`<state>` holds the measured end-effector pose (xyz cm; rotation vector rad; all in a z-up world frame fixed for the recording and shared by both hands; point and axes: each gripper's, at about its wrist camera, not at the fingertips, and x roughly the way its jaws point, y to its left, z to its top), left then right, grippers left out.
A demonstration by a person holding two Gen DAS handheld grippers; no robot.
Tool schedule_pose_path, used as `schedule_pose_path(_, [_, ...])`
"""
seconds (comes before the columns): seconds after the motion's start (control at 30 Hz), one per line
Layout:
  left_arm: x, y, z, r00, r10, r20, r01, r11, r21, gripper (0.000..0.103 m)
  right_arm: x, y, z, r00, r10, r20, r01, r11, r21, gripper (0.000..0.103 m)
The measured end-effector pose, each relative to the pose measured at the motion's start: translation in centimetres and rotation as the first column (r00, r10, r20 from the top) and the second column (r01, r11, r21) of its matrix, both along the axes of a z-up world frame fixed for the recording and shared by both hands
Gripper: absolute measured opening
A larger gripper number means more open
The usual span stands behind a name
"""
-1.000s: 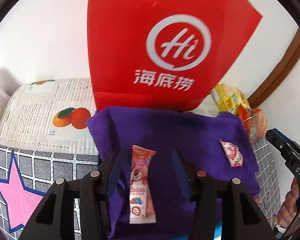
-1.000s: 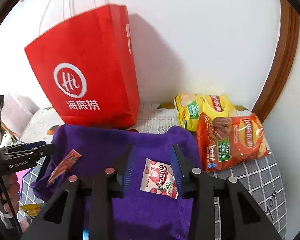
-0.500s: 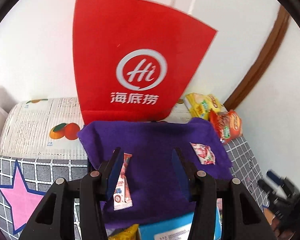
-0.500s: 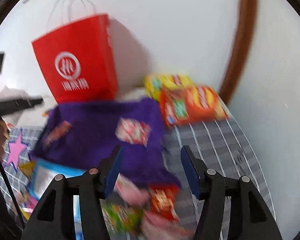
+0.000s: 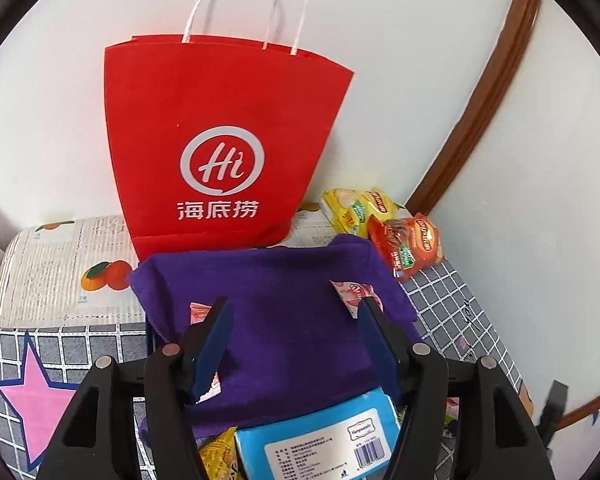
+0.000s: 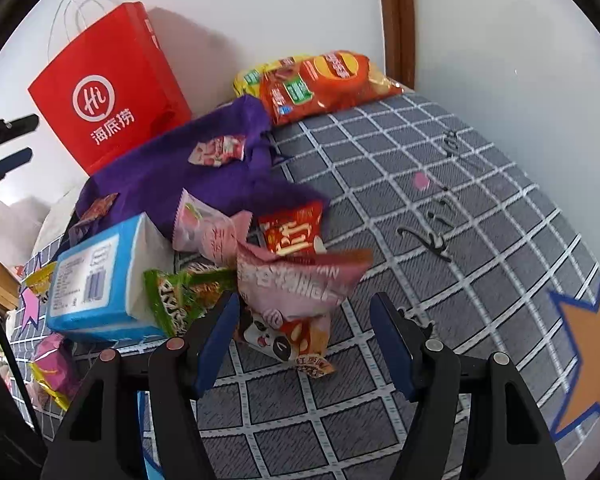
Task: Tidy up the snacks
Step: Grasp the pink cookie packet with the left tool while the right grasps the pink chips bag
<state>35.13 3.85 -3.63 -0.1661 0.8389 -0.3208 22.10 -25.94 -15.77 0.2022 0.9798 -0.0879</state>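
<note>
A purple cloth (image 5: 284,320) (image 6: 172,176) lies before a red paper bag (image 5: 220,140) (image 6: 108,92). On it rest a small pink-white candy packet (image 5: 354,290) (image 6: 220,150) and a long pink bar (image 5: 198,310), mostly hidden behind my left finger. My left gripper (image 5: 295,312) hovers above the cloth, jaws opening, nothing between them. My right gripper (image 6: 305,304) hangs over a pile of loose snacks, jaws opening. A pink packet (image 6: 292,280) and a panda packet (image 6: 288,340) lie below the gap, untouched by the pads.
A blue tissue pack (image 6: 96,280) (image 5: 320,440) lies left of the pile, with a green packet (image 6: 172,296) and a red packet (image 6: 292,232) beside it. Yellow (image 5: 352,208) and orange chip bags (image 6: 328,80) lean at the back wall. Grey checked bedding (image 6: 440,208) spreads right.
The left gripper drew back and up off the long pink bar, and its jaws widened. The right gripper left the candy packet on the cloth and swung over to the snack pile, jaws wider.
</note>
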Motion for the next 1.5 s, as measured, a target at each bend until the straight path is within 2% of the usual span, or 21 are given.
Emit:
schedule_pose_path(0.07, [-0.2, -0.2, 0.1, 1.000, -0.014, 0.004, 0.014, 1.000, -0.001, 0.062, 0.3, 0.2, -0.9, 1.000, -0.008, -0.013, 0.007, 1.000, -0.003, 0.067])
schedule_pose_path(0.17, [-0.4, -0.4, 0.2, 0.999, -0.032, 0.007, 0.032, 0.999, -0.004, 0.062, 1.1, 0.5, -2.4, 1.000, 0.013, -0.028, -0.012, 0.998, 0.060, 0.067])
schedule_pose_path(0.23, [-0.6, -0.6, 0.3, 0.999, -0.034, 0.011, 0.034, 0.999, -0.005, 0.062, 1.6, 0.5, -3.0, 1.000, 0.014, -0.018, -0.013, 0.998, 0.067, 0.067])
schedule_pose_path(0.3, [-0.8, -0.8, 0.4, 0.999, -0.042, 0.019, 0.042, 0.999, -0.008, 0.062, 1.7, 0.4, -3.3, 1.000, 0.006, 0.005, -0.006, 0.998, 0.056, 0.060])
schedule_pose_path(0.43, [-1.2, -1.4, 0.6, 0.998, -0.054, 0.037, 0.053, 0.999, 0.010, 0.062, 1.1, 0.1, -3.0, 0.998, 0.018, 0.056, -0.020, 0.999, 0.033, 0.054])
schedule_pose_path(0.6, [-1.8, -2.7, 0.6, 0.995, -0.089, 0.040, 0.088, 0.996, 0.030, 0.062, -1.4, 0.3, -1.5, 0.984, 0.095, 0.149, -0.081, 0.992, -0.098, 0.054])
schedule_pose_path(0.7, [-2.1, -3.0, 0.7, 0.994, -0.110, 0.018, 0.110, 0.994, -0.003, 0.062, -2.7, 0.0, -1.5, 0.974, 0.127, 0.189, -0.114, 0.990, -0.081, 0.054])
schedule_pose_path(0.8, [-3.1, -3.2, 1.3, 0.991, -0.132, 0.019, 0.132, 0.991, -0.022, 0.062, -3.2, 0.0, -1.7, 0.974, 0.128, 0.187, -0.115, 0.990, -0.076, 0.054])
schedule_pose_path(0.97, [-6.3, -2.9, 2.0, 0.993, -0.111, 0.031, 0.110, 0.993, 0.032, 0.062, -3.1, 0.3, -2.1, 0.975, 0.140, 0.170, -0.134, 0.990, -0.050, 0.054])
schedule_pose_path(1.1, [-9.1, -1.1, 1.1, 0.996, -0.090, 0.012, 0.088, 0.994, 0.069, 0.062, -2.6, 0.0, -2.8, 0.981, 0.131, 0.143, -0.133, 0.991, 0.005, 0.054])
schedule_pose_path(1.2, [-11.1, 0.9, -0.4, 0.998, -0.053, -0.015, 0.054, 0.994, 0.095, 0.061, -2.5, 0.7, -3.1, 0.981, 0.153, 0.121, -0.151, 0.988, -0.021, 0.054])
schedule_pose_path(1.3, [-13.2, 3.2, -2.1, 0.999, 0.010, -0.031, -0.006, 0.993, 0.116, 0.061, -3.0, 1.4, -2.6, 0.971, 0.195, 0.139, -0.191, 0.981, -0.039, 0.054])
schedule_pose_path(1.5, [-16.5, 7.3, -6.4, 0.992, 0.096, -0.079, -0.082, 0.983, 0.164, 0.062, -3.2, 1.5, -2.7, 0.966, 0.214, 0.143, -0.214, 0.977, -0.015, 0.054])
